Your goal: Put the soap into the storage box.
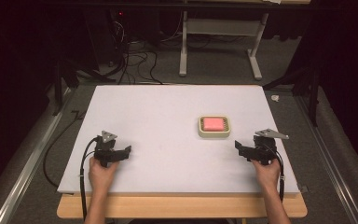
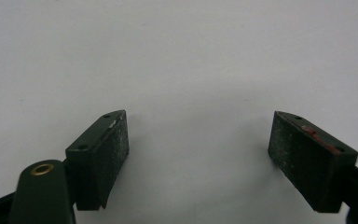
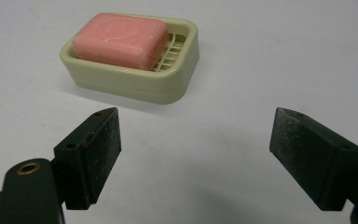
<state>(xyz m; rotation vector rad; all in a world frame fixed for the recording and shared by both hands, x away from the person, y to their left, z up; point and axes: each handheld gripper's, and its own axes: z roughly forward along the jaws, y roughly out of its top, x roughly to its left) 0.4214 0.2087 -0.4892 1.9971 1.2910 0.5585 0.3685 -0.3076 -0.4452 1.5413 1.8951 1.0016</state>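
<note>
Both tongs rest low on the white tabletop [image 1: 168, 107] near its front edge, one toward each front corner. Left tongs [image 1: 127, 151]: jaws spread wide, nothing between them, bare surface ahead in the left gripper view. Right tongs [image 1: 239, 147]: jaws spread just as wide, also empty, aimed toward the soap dish [image 1: 214, 127]. The dish sits right of centre, nearer the right edge than the left, about midway between front and back edges; it lies close to the right tongs and well apart from the left tongs. In it lies a pink soap bar [image 1: 213, 123], flat on the slatted grid; in the right gripper view the bar [image 3: 120, 40] sits pushed toward one end of the dish [image 3: 135, 84], leaving grid bare at the other. From the high view, the long axis of both dish and bar runs roughly parallel to the front edge. I judge this as the start: the approach has not begun and nothing is gripped. The next move, as I read it, calls for bringing the right tongs forward and over the dish, with the jaws straddling the bar's short width, then closing gently, since soap is slick and may slide.
</note>
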